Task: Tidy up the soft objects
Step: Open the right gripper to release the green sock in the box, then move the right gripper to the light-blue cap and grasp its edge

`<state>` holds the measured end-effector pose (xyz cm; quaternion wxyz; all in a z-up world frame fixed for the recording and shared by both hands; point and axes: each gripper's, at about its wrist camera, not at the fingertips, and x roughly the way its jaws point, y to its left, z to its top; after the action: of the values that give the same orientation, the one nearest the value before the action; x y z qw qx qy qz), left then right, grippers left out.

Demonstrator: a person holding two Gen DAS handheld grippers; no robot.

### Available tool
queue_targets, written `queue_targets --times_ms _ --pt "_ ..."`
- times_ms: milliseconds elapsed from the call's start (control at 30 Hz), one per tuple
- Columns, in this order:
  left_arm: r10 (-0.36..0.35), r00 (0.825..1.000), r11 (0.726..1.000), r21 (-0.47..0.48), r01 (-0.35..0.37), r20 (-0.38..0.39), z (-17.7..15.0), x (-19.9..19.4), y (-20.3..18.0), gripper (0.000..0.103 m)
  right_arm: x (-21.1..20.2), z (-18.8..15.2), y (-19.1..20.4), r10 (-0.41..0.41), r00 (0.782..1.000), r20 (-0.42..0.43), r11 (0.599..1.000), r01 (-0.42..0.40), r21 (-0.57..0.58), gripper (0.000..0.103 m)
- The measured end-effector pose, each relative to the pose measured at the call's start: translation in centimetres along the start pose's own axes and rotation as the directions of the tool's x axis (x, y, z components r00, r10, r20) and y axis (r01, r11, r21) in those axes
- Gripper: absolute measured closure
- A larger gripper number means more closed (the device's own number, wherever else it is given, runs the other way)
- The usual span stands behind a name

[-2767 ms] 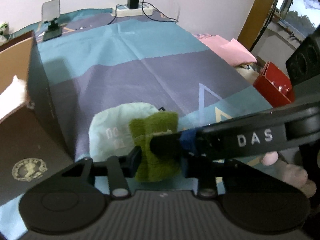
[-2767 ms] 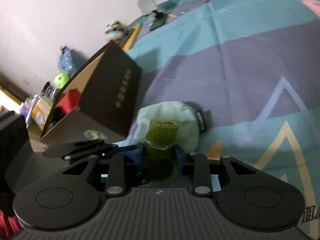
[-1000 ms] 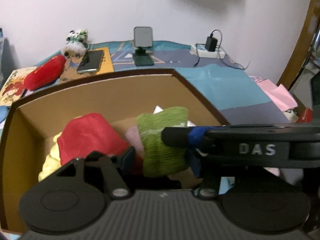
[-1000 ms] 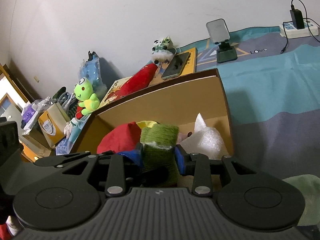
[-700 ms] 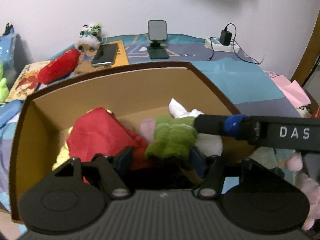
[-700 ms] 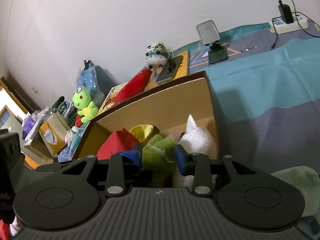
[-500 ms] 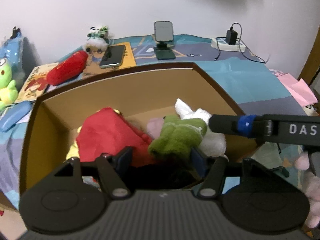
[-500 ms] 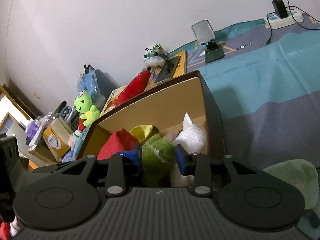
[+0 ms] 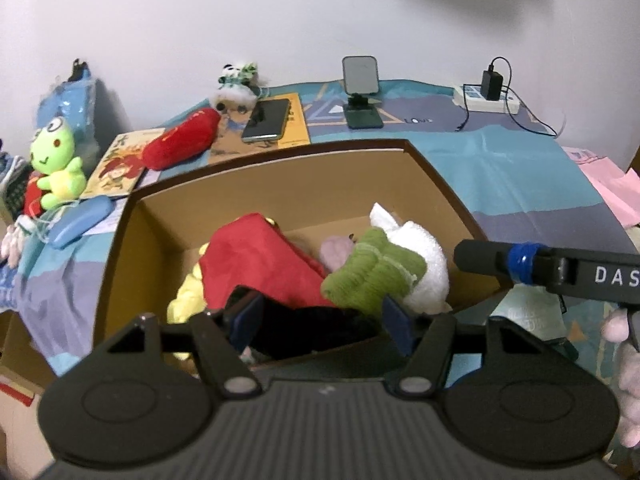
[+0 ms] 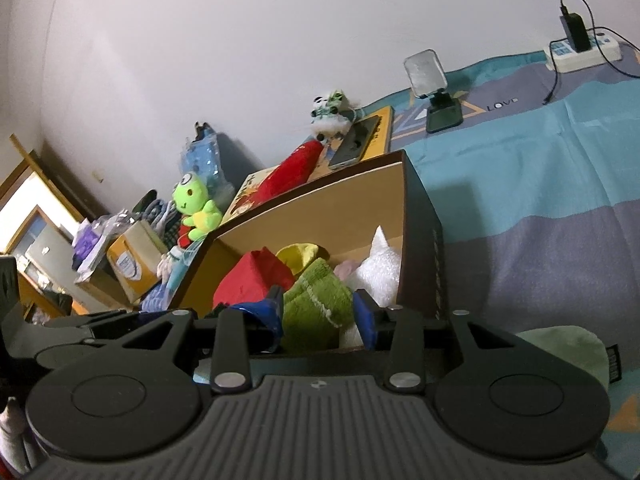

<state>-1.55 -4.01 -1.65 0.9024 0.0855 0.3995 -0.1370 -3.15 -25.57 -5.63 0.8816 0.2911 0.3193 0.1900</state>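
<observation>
Both grippers are hovering over the open cardboard box (image 9: pixel 440 184).

Left gripper (image 9: pixel 322 320): I am reading its jaws as spread wide, blue pads well apart, gripping nothing. The green knitted toy (image 9: pixel 372 272) is lying in the box just ahead of its right pad; I cannot tell whether pad and toy are touching.

Right gripper (image 10: pixel 320 314): its blue pads are standing partly open, flanking the green knitted toy (image 10: pixel 316 312). From this view I cannot tell whether they are pressing it or only sitting beside it. In the left wrist view, one right gripper finger (image 9: pixel 560 270) is reaching across above the box's right wall, clear of the toy.

The toy is resting inside the box, leaning against a white plush (image 9: pixel 420 264) on its right, with a pink plush (image 9: pixel 336 248) behind it and a red cushion (image 9: pixel 256 264) to its left.

A pale green pouch (image 10: pixel 568 348) is lying on the bedspread (image 10: pixel 540 184) outside the box.
</observation>
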Motion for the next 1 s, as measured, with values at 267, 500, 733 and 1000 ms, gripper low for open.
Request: queue_targets --times_ms 267,500,733,1000 --pt "0.048 0.999 0.998 -0.034 -0.048 -0.013 -0.5 -1.3 -1.9 0.037 -1.8 0.3 -1.5 0.047 0.999 -0.027 0.999 -0.047 -0.025 0.080" --pt "0.074 0.996 0.994 -0.074 -0.077 -0.044 -1.3 -1.7 -4.0 0.036 -3.0 0.2 -3.4 0.045 0.997 -0.068 0.996 -0.050 -0.078 0.080" --pt "0.025 0.997 0.995 -0.090 -0.032 -0.076 -3.4 -0.2 -7.1 0.036 -3.7 -0.6 -6.7 0.026 0.991 -0.132 0.997 -0.035 -0.065 0.080" --pt "-0.126 0.986 0.992 -0.027 0.123 -0.112 -5.3 3.0 -12.1 0.036 -4.9 -1.1 -11.6 -0.054 0.985 -0.164 0.999 0.054 -0.008 0.080"
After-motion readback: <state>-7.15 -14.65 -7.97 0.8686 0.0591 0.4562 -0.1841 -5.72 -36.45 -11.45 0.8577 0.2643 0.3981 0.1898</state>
